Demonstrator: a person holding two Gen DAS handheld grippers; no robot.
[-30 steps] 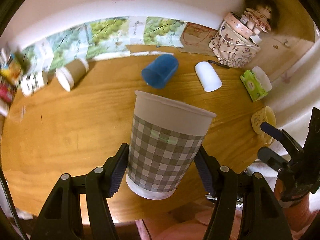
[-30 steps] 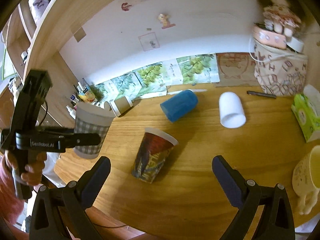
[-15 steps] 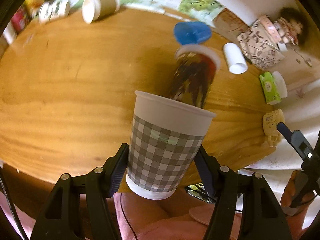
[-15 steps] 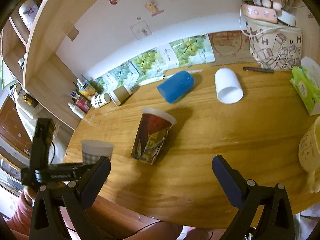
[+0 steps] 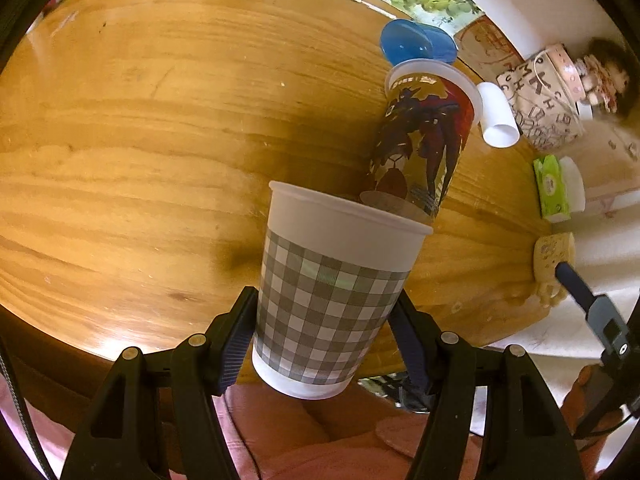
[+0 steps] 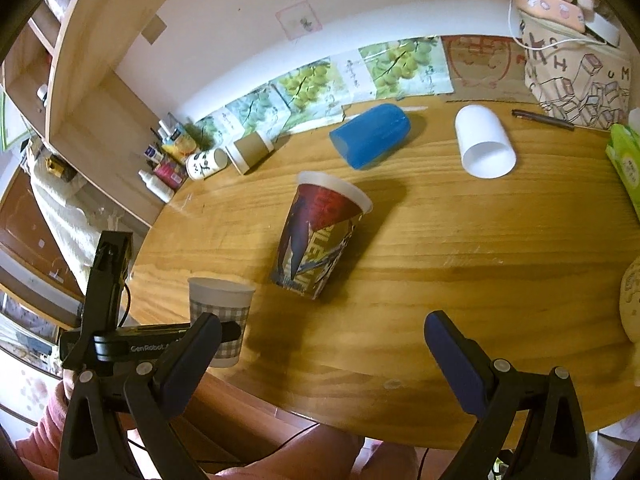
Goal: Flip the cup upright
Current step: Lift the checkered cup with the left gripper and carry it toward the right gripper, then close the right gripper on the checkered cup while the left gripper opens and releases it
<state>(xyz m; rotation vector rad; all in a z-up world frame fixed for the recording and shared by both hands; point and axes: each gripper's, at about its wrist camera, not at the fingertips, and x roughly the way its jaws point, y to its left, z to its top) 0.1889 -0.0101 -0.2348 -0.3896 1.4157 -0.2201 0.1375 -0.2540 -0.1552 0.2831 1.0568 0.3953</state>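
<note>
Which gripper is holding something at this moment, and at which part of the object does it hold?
The left gripper holds the checkered paper cup by its lower side walls, mouth up. The right gripper is open and holds nothing.

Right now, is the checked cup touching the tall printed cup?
Apart. The right wrist view shows bare table between the checked cup and the printed cup.

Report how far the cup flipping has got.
Done: the printed cup stands upright on the table. In hand: the left tool grips the checked cup upright near the table's front edge, not yet released. Left: the blue cup, white cup and brown cup lie sideways.
</note>
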